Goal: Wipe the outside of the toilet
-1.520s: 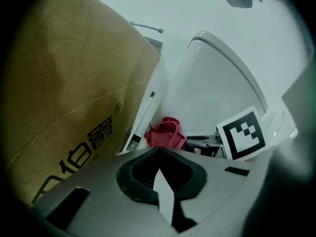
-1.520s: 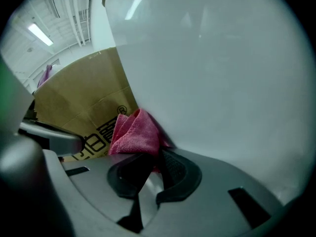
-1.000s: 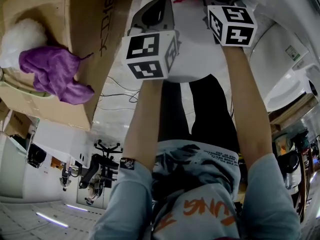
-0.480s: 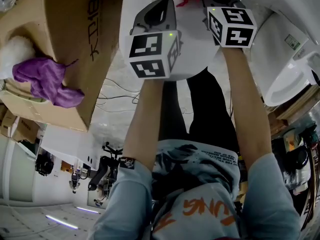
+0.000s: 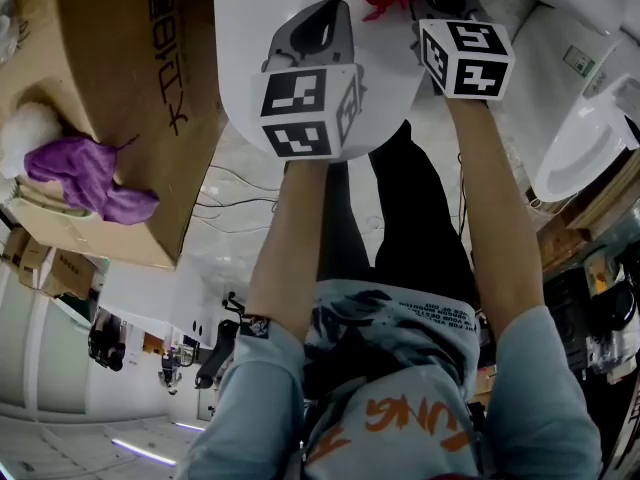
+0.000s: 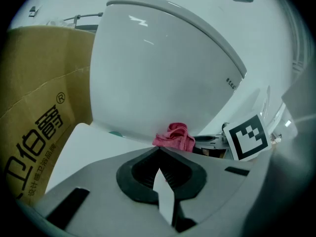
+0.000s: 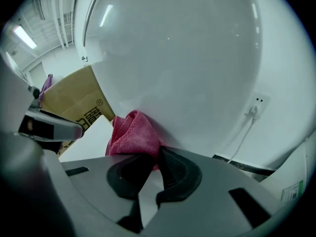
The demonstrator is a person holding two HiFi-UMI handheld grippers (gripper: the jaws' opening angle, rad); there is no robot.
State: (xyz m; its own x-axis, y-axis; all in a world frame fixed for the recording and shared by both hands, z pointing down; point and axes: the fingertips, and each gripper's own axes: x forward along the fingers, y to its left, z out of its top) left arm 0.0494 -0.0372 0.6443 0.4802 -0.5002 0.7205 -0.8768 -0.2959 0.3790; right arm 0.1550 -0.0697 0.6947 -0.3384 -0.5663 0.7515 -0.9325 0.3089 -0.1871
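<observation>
The right gripper point(image 7: 157, 151) has its jaws clamped on a pink cloth point(image 7: 131, 135) against the white toilet point(image 7: 187, 58). At its 9 o'clock, the left gripper point(image 6: 159, 150) has its jaws closed and empty.

A cardboard box point(image 5: 120, 98) stands on the pale, glossy floor point(image 5: 235, 228), with a purple cloth point(image 5: 85, 173) draped over its edge. Dark cables point(image 5: 232, 186) lie on the floor beside it. The white wall point(image 7: 284, 98) has a socket point(image 7: 257, 102). A strip light point(image 7: 23, 37) glows overhead.
</observation>
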